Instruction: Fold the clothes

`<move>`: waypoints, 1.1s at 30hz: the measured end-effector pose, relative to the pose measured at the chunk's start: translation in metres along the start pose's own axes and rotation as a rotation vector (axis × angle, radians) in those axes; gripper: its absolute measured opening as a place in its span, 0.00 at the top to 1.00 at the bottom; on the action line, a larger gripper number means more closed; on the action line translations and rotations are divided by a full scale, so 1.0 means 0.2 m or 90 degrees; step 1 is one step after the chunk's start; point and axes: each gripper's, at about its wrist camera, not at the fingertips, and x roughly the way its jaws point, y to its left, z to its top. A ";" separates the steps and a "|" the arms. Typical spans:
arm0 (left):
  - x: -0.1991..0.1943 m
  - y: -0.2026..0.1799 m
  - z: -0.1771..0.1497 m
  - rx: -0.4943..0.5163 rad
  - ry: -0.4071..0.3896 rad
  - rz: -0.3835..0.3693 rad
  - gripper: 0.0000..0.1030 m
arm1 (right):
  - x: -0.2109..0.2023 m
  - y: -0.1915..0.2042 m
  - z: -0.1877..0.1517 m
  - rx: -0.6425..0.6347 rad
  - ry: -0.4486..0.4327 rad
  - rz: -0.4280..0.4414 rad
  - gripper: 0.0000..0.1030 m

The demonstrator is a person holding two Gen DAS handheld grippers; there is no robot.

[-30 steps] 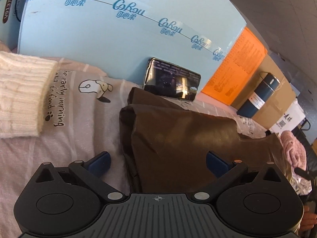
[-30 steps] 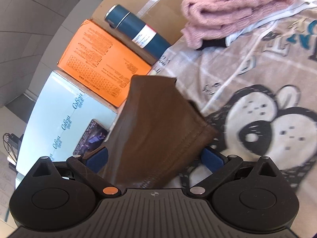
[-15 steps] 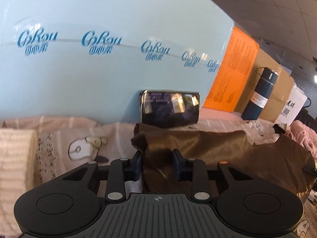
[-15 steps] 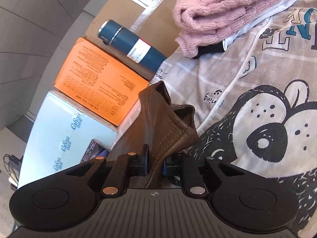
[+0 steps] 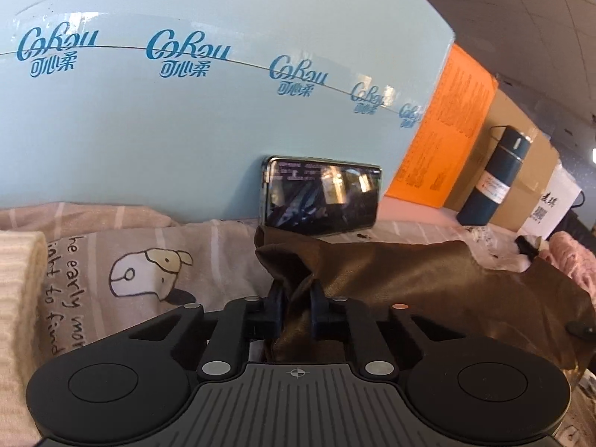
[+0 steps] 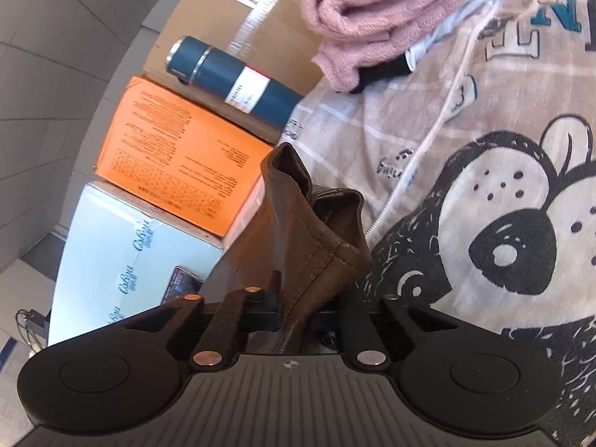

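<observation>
A brown leather-like garment [image 5: 428, 283] lies across the printed bedsheet [image 5: 156, 260]. My left gripper [image 5: 297, 298] is shut on its left corner, with cloth bunched between the fingers. My right gripper [image 6: 298, 305] is shut on the garment's other corner [image 6: 309, 231], which stands up in a crumpled peak above the fingers. The part of the garment under both grippers is hidden.
A light blue box [image 5: 186, 111] stands behind, with a phone [image 5: 322, 195] leaning on it. An orange box [image 6: 178, 156], a dark blue flask [image 6: 234, 82] and a cardboard box [image 6: 238, 18] line the back. A pink knit [image 6: 376, 11] and a cream knit [image 5: 18, 298] lie at the sides.
Both grippers went from open around the garment's corners to shut on them. The pinched cloth has bunched up and both wrist views have lowered toward the sheet.
</observation>
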 end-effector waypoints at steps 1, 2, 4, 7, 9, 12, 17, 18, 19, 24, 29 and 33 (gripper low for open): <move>-0.03 -0.02 -0.02 0.003 0.002 -0.011 0.91 | -0.03 0.01 0.00 -0.008 -0.005 0.005 0.95; -0.05 -0.03 -0.04 0.004 0.010 -0.023 0.91 | -0.07 0.01 0.01 -0.014 -0.012 0.012 0.95; -0.11 -0.07 -0.09 0.000 0.031 -0.063 0.91 | -0.16 0.00 0.05 -0.019 -0.032 0.026 0.95; -0.14 -0.16 -0.13 0.025 0.039 -0.102 0.87 | -0.28 -0.02 0.13 -0.053 -0.068 0.005 0.95; -0.11 -0.22 -0.13 0.051 0.033 -0.090 0.82 | -0.32 -0.05 0.17 -0.065 -0.081 -0.003 0.94; -0.01 -0.29 -0.12 0.095 0.032 -0.041 0.81 | -0.30 -0.11 0.21 -0.037 -0.086 0.003 0.77; 0.06 -0.29 -0.09 0.092 0.018 -0.023 0.79 | -0.23 -0.16 0.23 0.017 -0.100 -0.005 0.65; 0.06 -0.28 -0.08 0.086 0.015 -0.022 0.77 | -0.23 -0.15 0.23 0.013 -0.104 -0.005 0.73; 0.07 -0.28 -0.08 0.085 0.010 -0.017 0.73 | -0.23 -0.13 0.23 -0.003 -0.111 -0.012 0.80; 0.11 -0.27 -0.09 0.069 0.008 -0.010 0.68 | -0.24 0.10 0.16 -0.107 -0.137 0.026 0.91; 0.11 -0.25 -0.10 0.056 0.006 -0.019 0.68 | -0.22 0.42 0.02 -0.232 -0.132 0.096 0.91; 0.11 -0.24 -0.10 0.046 0.005 -0.026 0.68 | -0.18 0.67 -0.12 -0.327 -0.115 0.147 0.91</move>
